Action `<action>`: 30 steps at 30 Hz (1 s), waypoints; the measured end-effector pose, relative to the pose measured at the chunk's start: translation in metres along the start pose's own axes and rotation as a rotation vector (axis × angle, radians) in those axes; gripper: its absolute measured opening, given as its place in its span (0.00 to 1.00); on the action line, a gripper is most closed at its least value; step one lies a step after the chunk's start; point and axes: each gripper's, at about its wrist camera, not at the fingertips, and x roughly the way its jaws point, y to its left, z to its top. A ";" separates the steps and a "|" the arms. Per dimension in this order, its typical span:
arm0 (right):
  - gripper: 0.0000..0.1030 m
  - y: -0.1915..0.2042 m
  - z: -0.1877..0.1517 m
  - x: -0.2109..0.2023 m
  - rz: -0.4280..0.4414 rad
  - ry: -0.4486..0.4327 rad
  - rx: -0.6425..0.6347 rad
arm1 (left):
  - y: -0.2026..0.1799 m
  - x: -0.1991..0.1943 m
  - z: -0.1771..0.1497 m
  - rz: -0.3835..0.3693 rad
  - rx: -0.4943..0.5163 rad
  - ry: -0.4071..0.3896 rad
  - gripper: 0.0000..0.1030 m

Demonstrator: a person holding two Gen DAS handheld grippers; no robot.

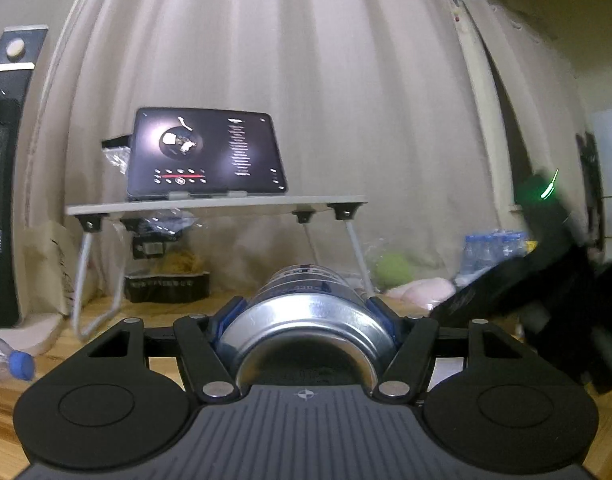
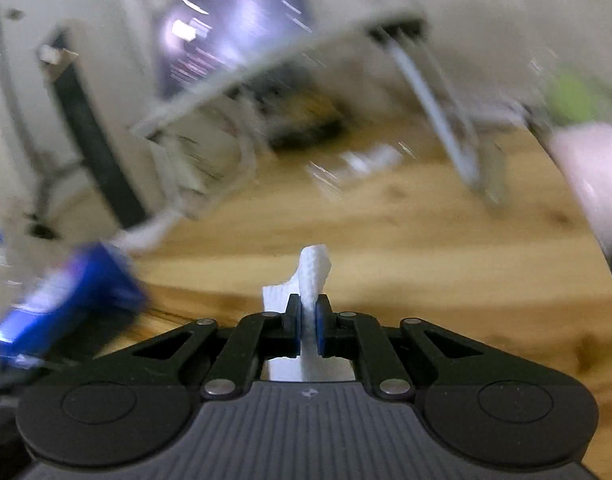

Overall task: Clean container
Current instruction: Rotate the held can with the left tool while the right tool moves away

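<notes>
The left gripper (image 1: 306, 320) has its jaws clamped on a metal can (image 1: 306, 312), held lengthwise above the wooden bench (image 1: 9, 408). The right gripper (image 2: 304, 322) has its jaws pinched together on a white paper towel (image 2: 314, 272) over the bench's middle.

Printed label on the silver metal can (image 1: 306, 312) is too blurred to be read; its base is cut off by the grey gripper housing (image 1: 306, 432). Black object with green light (image 1: 546, 216) at right edge is smeared, unidentifiable. Right wrist background is motion-blurred: blue box-like object (image 2: 69, 300) and tablet screen (image 2: 229, 28) cannot be resolved. White paper towel (image 2: 314, 272) is partly hidden below the fingers.
</notes>
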 end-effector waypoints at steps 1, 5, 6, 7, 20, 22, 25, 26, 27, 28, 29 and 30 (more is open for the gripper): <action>0.25 -0.004 -0.002 0.008 -0.030 0.030 0.005 | -0.001 0.000 0.000 -0.013 0.002 0.001 0.65; 0.57 -0.004 -0.001 0.013 -0.091 0.031 -0.014 | -0.003 0.003 0.000 -0.008 0.027 0.010 0.65; 0.59 -0.002 0.002 0.007 -0.089 0.008 -0.004 | -0.004 0.004 0.001 -0.003 0.034 0.011 0.65; 0.59 0.000 0.006 0.002 -0.087 -0.016 0.006 | -0.004 0.004 0.001 -0.002 0.038 0.014 0.65; 0.80 0.015 -0.005 -0.030 0.437 -0.005 0.521 | -0.046 -0.013 0.006 -0.003 0.434 -0.092 0.65; 0.82 0.017 -0.009 -0.032 0.511 0.007 0.599 | -0.051 -0.015 0.004 -0.010 0.475 -0.096 0.65; 0.69 0.017 -0.012 -0.027 0.558 0.014 0.612 | -0.050 -0.016 0.007 -0.019 0.430 -0.077 0.65; 0.67 0.015 -0.013 -0.027 0.582 0.006 0.617 | -0.048 -0.016 0.010 -0.021 0.395 -0.067 0.66; 0.67 0.016 -0.013 -0.026 0.591 -0.006 0.610 | -0.045 -0.016 0.012 -0.024 0.356 -0.058 0.66; 0.66 0.016 -0.012 -0.026 0.600 -0.019 0.603 | -0.042 -0.015 0.016 -0.028 0.302 -0.047 0.66; 0.66 0.014 -0.014 -0.026 0.621 -0.039 0.615 | -0.037 -0.014 0.019 -0.037 0.237 -0.034 0.68; 0.66 0.011 -0.015 -0.025 0.642 -0.059 0.627 | -0.030 -0.012 0.024 -0.050 0.159 -0.026 0.74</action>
